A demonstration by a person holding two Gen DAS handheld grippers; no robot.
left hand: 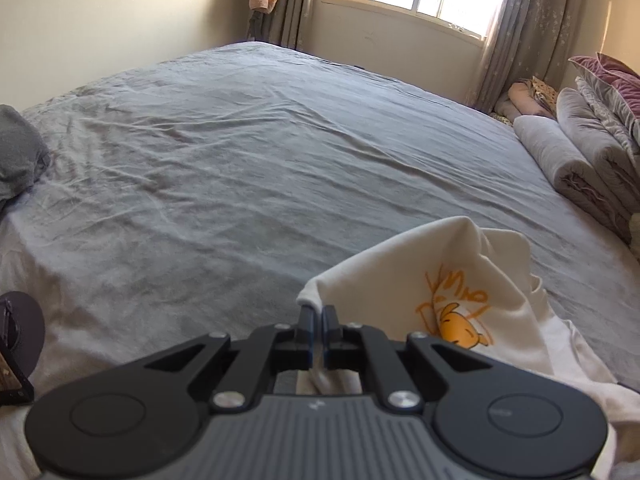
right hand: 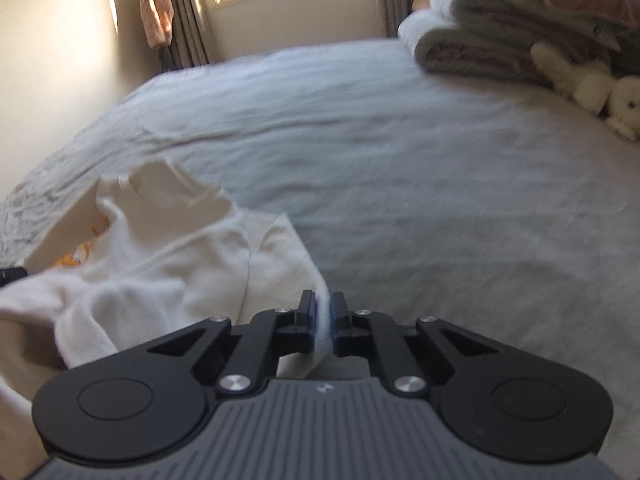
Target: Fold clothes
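The left gripper was clamped on an edge of the cream shirt, which hung to its right above the grey bed sheet, orange print showing. The right gripper pinched another edge, the shirt sagging to its left, bunched between the two grippers.

The shirt is soft, matt cream knit cloth with an orange print. The sheet is matt grey woven cloth, finely wrinkled. Both grippers are matt black plastic with shiny metal screws; the ribbed grey body looks rubbery. The blankets, upper right, are plush.
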